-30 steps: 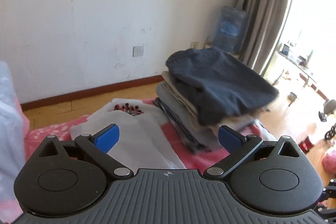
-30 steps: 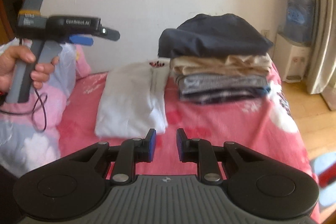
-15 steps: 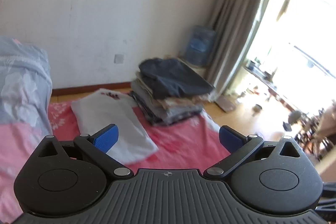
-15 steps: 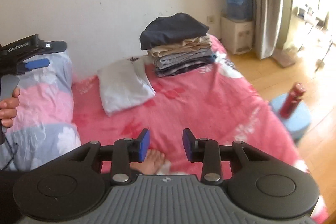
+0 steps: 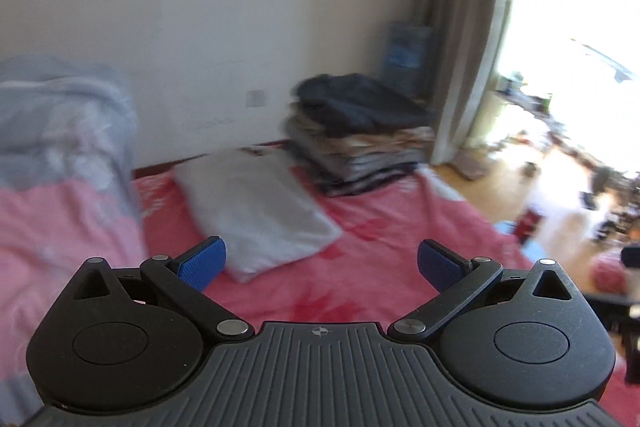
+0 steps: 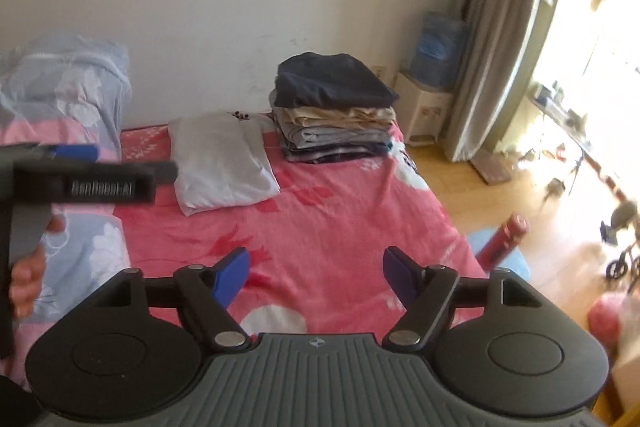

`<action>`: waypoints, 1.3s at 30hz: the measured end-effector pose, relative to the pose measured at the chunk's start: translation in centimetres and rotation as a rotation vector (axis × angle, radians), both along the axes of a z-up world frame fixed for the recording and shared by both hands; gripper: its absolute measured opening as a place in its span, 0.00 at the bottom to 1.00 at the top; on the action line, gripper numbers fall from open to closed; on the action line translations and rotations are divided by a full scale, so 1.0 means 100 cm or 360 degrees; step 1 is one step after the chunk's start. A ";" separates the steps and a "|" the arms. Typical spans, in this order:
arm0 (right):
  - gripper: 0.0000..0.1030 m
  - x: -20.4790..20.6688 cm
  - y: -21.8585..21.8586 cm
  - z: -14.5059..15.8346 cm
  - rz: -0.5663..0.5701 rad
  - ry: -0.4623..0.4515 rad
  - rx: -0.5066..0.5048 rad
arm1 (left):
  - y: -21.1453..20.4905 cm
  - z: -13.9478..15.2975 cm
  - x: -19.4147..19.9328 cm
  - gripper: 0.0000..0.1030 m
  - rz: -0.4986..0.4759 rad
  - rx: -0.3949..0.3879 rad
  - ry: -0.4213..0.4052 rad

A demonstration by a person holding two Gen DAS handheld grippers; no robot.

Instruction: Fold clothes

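Left wrist view: left gripper (image 5: pixel 320 263) spread wide over the pink bed (image 5: pixel 372 267), nothing in it. Right wrist view: right gripper (image 6: pixel 316 273) has just been opening, wide and empty; stack (image 6: pixel 334 111) sits at the bed's far edge, white shirt (image 6: pixel 222 163) just beside it.

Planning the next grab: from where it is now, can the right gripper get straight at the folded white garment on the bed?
Probably yes. The right gripper is open and empty, and only bare pink bedspread lies between it and the white garment. The left gripper hovers beside the garment, not over it.
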State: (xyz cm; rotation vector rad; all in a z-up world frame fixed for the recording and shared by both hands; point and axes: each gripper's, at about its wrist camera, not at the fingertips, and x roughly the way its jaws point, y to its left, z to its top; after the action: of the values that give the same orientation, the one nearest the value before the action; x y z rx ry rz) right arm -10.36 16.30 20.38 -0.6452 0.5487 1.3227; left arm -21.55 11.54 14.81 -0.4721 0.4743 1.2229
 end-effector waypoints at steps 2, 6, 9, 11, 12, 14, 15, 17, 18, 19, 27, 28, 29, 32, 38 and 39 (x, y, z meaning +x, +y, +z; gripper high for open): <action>0.83 -0.001 0.016 -0.010 0.0012 0.0028 0.0003 | -0.001 -0.007 0.000 1.00 0.0071 0.0028 0.0030; 0.87 -0.005 0.042 -0.044 -0.0034 0.0056 -0.0068 | -0.001 -0.025 -0.001 1.00 0.0127 -0.0035 0.0067; 0.87 -0.010 0.045 -0.065 -0.0074 0.0047 -0.0099 | 0.001 -0.040 -0.003 1.00 0.0141 -0.0123 0.0093; 0.87 -0.014 0.045 -0.075 -0.0093 0.0036 -0.0126 | 0.001 -0.049 -0.004 1.00 0.0144 -0.0180 0.0111; 0.87 -0.016 0.045 -0.077 -0.0089 0.0037 -0.0137 | -0.001 -0.052 -0.006 1.00 0.0140 -0.0200 0.0125; 0.90 -0.020 0.045 -0.080 -0.0069 0.0040 -0.0139 | -0.003 -0.056 -0.009 0.98 0.0148 -0.0227 0.0137; 0.91 -0.021 0.044 -0.081 -0.0065 0.0037 -0.0141 | -0.003 -0.057 -0.010 0.98 0.0161 -0.0233 0.0139; 0.92 -0.024 0.043 -0.083 -0.0056 0.0032 -0.0143 | -0.004 -0.057 -0.012 0.98 0.0205 -0.0217 0.0147; 0.92 -0.025 0.042 -0.085 -0.0049 0.0027 -0.0147 | -0.004 -0.056 -0.014 0.98 0.0216 -0.0218 0.0147; 0.93 -0.027 0.041 -0.086 -0.0038 0.0017 -0.0153 | -0.004 -0.055 -0.015 0.98 0.0226 -0.0218 0.0145; 0.95 -0.033 0.027 -0.098 0.0025 0.0025 -0.0194 | -0.002 -0.055 -0.022 0.98 0.0276 -0.0227 0.0161; 0.95 -0.034 0.026 -0.100 0.0034 0.0020 -0.0198 | -0.003 -0.055 -0.021 0.98 0.0276 -0.0216 0.0167; 0.95 -0.035 0.025 -0.101 0.0042 0.0014 -0.0202 | -0.003 -0.055 -0.021 0.98 0.0274 -0.0206 0.0177; 0.96 -0.037 0.025 -0.101 0.0046 0.0000 -0.0196 | -0.005 -0.055 -0.019 0.98 0.0267 -0.0180 0.0212; 0.96 -0.038 0.025 -0.102 0.0066 -0.0001 -0.0191 | -0.006 -0.055 -0.016 0.99 0.0265 -0.0165 0.0236; 0.96 -0.038 0.026 -0.102 0.0073 -0.0002 -0.0193 | -0.006 -0.056 -0.016 0.99 0.0263 -0.0166 0.0240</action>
State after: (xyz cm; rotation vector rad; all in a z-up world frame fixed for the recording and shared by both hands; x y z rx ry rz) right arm -14.16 18.86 10.19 -0.7622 0.6195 1.3390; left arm -23.15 10.92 9.25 -0.5178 0.6396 1.4038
